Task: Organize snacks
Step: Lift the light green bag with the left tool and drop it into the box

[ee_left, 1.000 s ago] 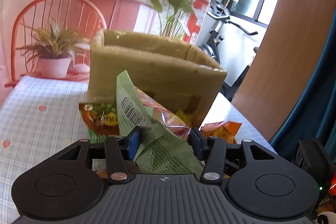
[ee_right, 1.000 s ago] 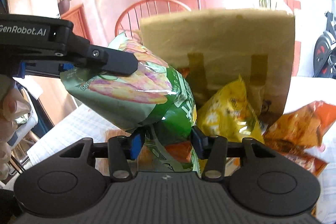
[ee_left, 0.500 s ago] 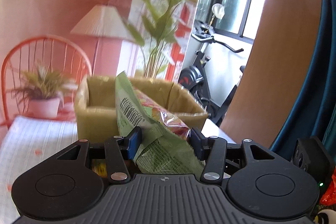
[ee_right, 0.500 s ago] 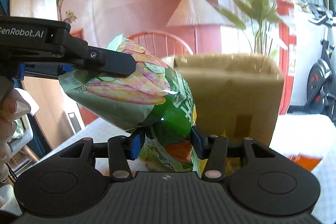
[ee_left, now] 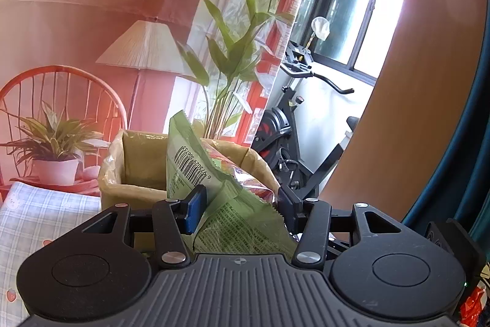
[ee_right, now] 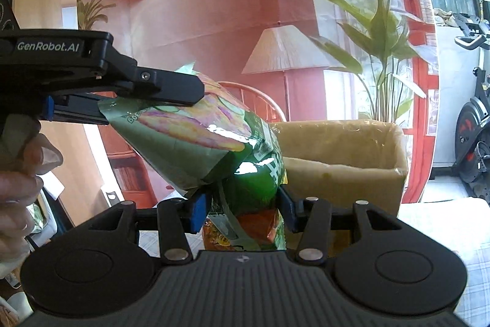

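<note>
Holding one green snack bag (ee_right: 214, 149) between both grippers, I am seeing its glossy front printed with pale chips, and its back carrying a barcode and small text. The left gripper (ee_left: 240, 206) is pinching the bag's crimped end; the right gripper (ee_right: 243, 210) is pinching its other end. The bag's lower part is disappearing behind the right gripper's body, and its lettering is staying too small for me to read. The bag is hanging in the air, in front of the open cardboard box (ee_right: 346, 170) on the checked table (ee_left: 39, 213).
</note>
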Motion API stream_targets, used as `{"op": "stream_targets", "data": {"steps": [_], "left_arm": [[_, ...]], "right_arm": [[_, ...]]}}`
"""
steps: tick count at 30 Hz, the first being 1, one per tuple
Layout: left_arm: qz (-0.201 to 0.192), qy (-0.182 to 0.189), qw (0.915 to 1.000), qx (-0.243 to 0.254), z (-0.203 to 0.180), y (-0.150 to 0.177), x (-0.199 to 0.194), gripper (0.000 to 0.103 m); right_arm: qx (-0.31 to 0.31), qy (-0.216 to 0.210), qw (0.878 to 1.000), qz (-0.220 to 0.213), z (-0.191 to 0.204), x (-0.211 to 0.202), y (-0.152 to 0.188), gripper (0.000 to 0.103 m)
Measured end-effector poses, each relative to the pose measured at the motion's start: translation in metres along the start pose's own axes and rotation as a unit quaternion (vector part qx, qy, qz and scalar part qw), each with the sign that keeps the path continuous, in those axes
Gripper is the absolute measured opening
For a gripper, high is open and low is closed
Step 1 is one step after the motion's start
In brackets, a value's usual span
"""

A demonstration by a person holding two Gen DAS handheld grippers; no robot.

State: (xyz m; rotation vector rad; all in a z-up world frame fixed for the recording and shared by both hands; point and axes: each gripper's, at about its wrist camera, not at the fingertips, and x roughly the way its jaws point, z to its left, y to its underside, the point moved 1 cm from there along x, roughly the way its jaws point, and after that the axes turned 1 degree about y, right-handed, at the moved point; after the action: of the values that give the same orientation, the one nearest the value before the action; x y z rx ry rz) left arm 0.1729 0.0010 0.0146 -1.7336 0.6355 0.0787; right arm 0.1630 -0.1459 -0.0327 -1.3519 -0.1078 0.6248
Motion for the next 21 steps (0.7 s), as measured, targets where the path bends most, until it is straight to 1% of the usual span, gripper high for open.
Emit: {"op": "stream_targets", "data": {"steps": [6,12,17,21], "left_arm": [[-0.003,0.004,1.0,-0.001,0.0,-0.002,-0.002,0.054],[-0.015,0.012,0.9998,0.004,-0.004,-0.008,-0.01,0.054],[-0.021,0.019,0.9996,0.005,-0.004,-0.014,-0.006,0.054],[-0.037,0.026,0.9989,0.008,-0.002,-0.02,0.0,0.054]], "right_arm": [[0.004,-0.002,1.0,-0.002,-0.002,-0.001,-0.003,0.05],[0.001,0.0,1.0,-0.016,-0.001,-0.01,-0.008,0.05],[-0.006,0.006,1.0,-0.027,-0.003,-0.012,-0.018,0.05],[-0.021,0.014,0.999,-0.039,-0.006,-0.008,-0.028,0.05]]}}
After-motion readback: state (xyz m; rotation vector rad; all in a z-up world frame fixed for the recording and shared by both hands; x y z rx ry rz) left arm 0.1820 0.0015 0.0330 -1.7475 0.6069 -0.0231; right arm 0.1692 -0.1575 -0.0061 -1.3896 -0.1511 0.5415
